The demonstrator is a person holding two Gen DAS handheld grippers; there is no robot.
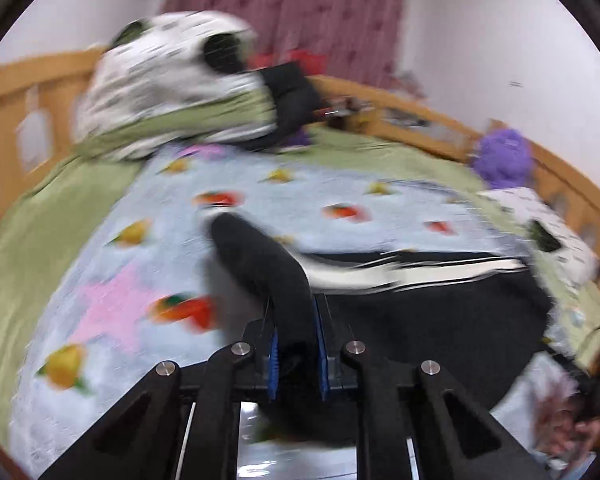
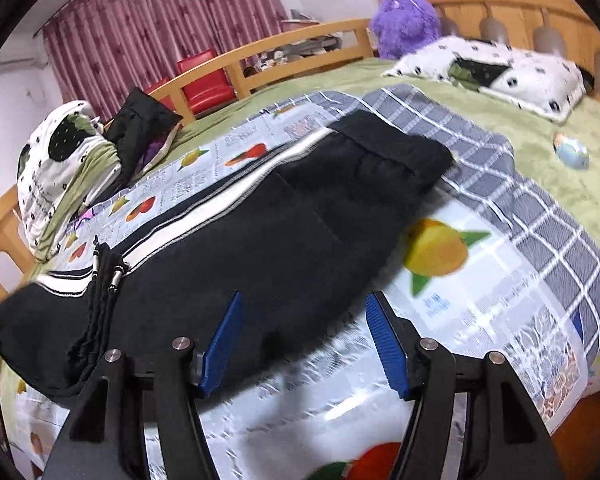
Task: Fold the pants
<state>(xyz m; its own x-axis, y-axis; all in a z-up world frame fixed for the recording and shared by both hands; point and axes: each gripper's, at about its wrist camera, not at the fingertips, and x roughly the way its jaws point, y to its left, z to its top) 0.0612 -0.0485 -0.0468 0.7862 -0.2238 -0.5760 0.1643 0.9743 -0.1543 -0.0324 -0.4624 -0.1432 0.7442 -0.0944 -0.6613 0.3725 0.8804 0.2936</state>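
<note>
Black pants (image 2: 300, 220) with white side stripes (image 2: 204, 216) lie flat across the fruit-printed sheet (image 2: 480, 280) on the bed. Their drawstring (image 2: 100, 280) rests at the waist end on the left. My right gripper (image 2: 304, 300) is open; its blue pads straddle the near edge of the pants without pressing on it. In the blurred left wrist view, my left gripper (image 1: 294, 312) is shut on a raised fold of the black pants (image 1: 440, 320). The fabric rises in a hump from between the pads.
A grey check blanket (image 2: 500, 152) lies beyond the pants. Behind it are a spotted pillow (image 2: 492, 68), a purple plush toy (image 2: 404, 20) and a small blue toy (image 2: 572, 152). A bundled quilt (image 2: 60, 168) and a black garment (image 2: 140, 124) sit far left. A wooden rail (image 2: 300, 44) rims the bed.
</note>
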